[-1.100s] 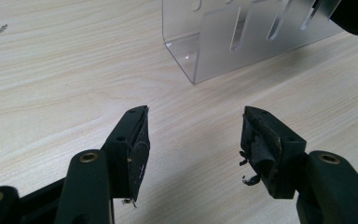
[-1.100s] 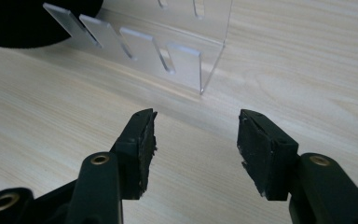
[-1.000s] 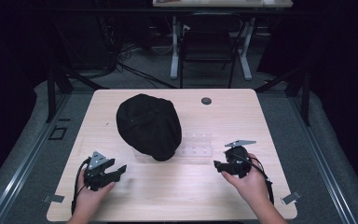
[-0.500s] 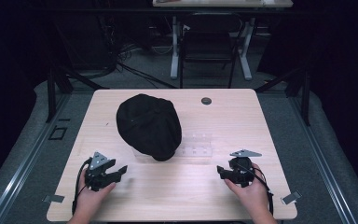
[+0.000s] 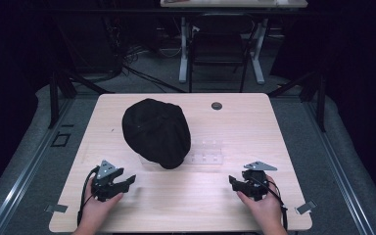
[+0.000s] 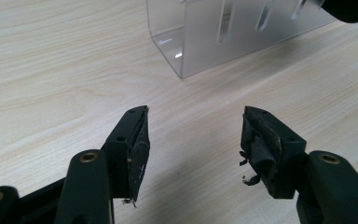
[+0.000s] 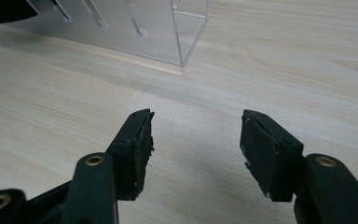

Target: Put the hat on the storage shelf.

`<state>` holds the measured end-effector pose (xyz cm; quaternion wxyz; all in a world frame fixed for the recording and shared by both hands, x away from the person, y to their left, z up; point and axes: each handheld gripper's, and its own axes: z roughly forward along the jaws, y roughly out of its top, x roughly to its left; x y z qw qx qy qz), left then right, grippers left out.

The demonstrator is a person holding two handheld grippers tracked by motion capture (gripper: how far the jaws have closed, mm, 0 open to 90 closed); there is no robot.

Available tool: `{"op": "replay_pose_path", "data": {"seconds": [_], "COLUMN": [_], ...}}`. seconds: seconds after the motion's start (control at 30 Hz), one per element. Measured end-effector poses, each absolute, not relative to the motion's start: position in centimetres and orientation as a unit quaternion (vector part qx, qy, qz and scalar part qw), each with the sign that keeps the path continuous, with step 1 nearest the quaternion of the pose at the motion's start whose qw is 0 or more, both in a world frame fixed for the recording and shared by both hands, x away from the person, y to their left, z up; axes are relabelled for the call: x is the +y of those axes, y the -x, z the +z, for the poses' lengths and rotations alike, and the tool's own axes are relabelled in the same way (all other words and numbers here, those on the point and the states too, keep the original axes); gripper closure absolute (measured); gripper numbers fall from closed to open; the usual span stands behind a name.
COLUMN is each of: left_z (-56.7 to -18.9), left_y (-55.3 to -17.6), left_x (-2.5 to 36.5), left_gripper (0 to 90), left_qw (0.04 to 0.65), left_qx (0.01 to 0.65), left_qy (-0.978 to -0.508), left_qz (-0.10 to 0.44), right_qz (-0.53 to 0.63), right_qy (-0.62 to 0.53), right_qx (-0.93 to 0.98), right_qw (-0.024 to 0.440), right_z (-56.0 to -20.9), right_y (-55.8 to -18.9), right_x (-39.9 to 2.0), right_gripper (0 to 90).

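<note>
1. While both hands rest near the table's six o'clock edge, the left gripper (image 5: 127, 180) sits at about seven o'clock on the pale wooden table (image 5: 254, 122) and the right gripper (image 5: 234, 181) at about five o'clock.
2. Seen from the high view, the round black fabric cap (image 5: 156, 131) lies a little toward ten o'clock of the table's middle, draped over one end of the clear acrylic slotted stand (image 5: 206, 152), which reaches out toward three o'clock from under it.
3. Along the left gripper view, the left gripper (image 6: 193, 135) has its jaws standing wide apart with bare wood between them; the clear stand (image 6: 223, 42) is at twelve o'clock ahead, apart from the tips, and a dark edge of the cap (image 6: 352, 9) shows at one o'clock.
4. Along the right gripper view, the right gripper (image 7: 196, 135) has just been opening its jaws, which now stand wide with nothing between them; the stand (image 7: 135, 28) lies at eleven o'clock ahead, apart from the pads.
5. A small dark round disc (image 5: 217, 105) sits at one o'clock on the table, well apart from the cap.
6. Each gripper is well apart from the other, and neither touches the cap or stand.
</note>
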<state>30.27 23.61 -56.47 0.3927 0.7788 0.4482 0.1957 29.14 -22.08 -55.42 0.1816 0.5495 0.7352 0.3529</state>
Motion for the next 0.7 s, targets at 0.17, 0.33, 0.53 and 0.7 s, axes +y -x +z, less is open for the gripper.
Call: {"op": "replay_pose_path", "data": {"seconds": [0.17, 0.33, 0.53, 0.7], "left_z": [-56.64, -56.69, -56.59, -56.11], "left_y": [-30.3, -30.32, -30.24, -30.24], "left_x": [23.39, 23.1, 22.97, 23.01], "left_gripper": [42.3, 40.3, 39.1, 38.6], "left_qw": [0.398, 0.404, 0.409, 0.434], "left_qx": [0.442, 0.426, 0.425, 0.43], "left_qy": [-0.782, -0.787, -0.787, -0.774], "left_qz": [0.187, 0.189, 0.18, 0.166], "right_qz": [0.35, 0.358, 0.361, 0.37], "right_qy": [-0.541, -0.534, -0.537, -0.544], "right_qx": [0.741, 0.739, 0.737, 0.729], "right_qw": [0.187, 0.2, 0.196, 0.191], "right_z": [-55.59, -55.85, -56.01, -55.98], "right_y": [-29.09, -28.93, -28.93, -29.04], "right_x": [-22.06, -21.97, -21.95, -22.31], "right_gripper": [43.2, 42.1, 41.6, 41.3]}}
